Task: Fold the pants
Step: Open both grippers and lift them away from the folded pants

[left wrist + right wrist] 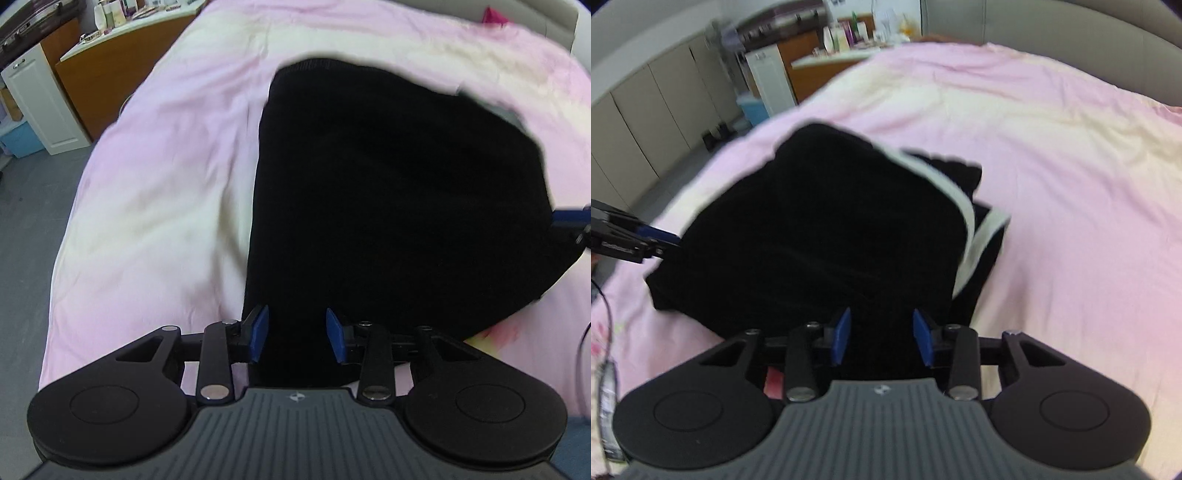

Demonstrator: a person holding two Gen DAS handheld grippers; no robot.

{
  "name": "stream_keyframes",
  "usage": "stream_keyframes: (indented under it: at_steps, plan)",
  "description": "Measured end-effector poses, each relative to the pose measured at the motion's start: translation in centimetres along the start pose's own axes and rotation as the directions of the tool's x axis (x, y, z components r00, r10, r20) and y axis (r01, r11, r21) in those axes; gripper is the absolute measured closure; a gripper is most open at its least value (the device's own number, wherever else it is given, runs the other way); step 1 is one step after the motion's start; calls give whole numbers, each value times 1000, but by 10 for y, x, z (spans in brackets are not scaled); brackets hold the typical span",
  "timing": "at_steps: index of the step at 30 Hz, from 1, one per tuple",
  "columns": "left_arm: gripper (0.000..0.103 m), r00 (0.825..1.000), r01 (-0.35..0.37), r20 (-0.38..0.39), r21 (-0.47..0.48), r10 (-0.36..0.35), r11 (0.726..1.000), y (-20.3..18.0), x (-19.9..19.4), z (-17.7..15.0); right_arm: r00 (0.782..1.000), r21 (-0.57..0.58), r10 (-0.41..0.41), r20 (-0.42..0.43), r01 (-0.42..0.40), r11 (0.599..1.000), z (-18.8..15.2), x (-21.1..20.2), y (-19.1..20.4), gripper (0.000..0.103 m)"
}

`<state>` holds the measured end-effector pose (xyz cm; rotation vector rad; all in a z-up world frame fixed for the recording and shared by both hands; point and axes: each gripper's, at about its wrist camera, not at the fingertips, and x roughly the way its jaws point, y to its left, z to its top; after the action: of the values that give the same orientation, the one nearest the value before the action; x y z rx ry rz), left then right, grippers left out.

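Black pants folded on a pink and cream bedspread, both tongs over their near edge.

Left gripper [297, 338] stands apart, pads clear of the cloth, the pants [388, 206] spreading from it toward 12 and 2 o'clock across the bedspread [159, 192]. Right gripper [881, 338] is likewise apart, pants [820, 236] running toward 11 o'clock, white stripes [964, 210] at 1 o'clock.

A bed [155, 155] with a pink and cream cover fills the room. Grey floor [33, 192], a white cabinet [40, 99] and a cluttered brown dresser [107, 81] stand beside it.
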<state>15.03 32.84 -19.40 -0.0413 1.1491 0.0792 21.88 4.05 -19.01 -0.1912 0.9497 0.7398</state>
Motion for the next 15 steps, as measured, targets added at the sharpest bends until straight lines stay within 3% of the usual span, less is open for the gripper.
stream_keyframes:
  at_steps: [4,8,11,15]
  plan:
    - [59,1000,-27,-14,-15,26,1000,-2,13,-2,1000,23,-7,-25,8,1000,-13,16,-4,66]
    - [59,997,-74,-31,35,75,997,-11,-4,11,999,24,-22,-49,23,999,-4,13,-3,66]
    - [59,994,-99,46,53,97,994,-17,-44,14,999,8,-24,-31,25,1000,8,-7,4,66]
    - [59,979,-115,175,36,107,993,-24,-113,18,998,3,-27,62,27,1000,20,-60,10,50]
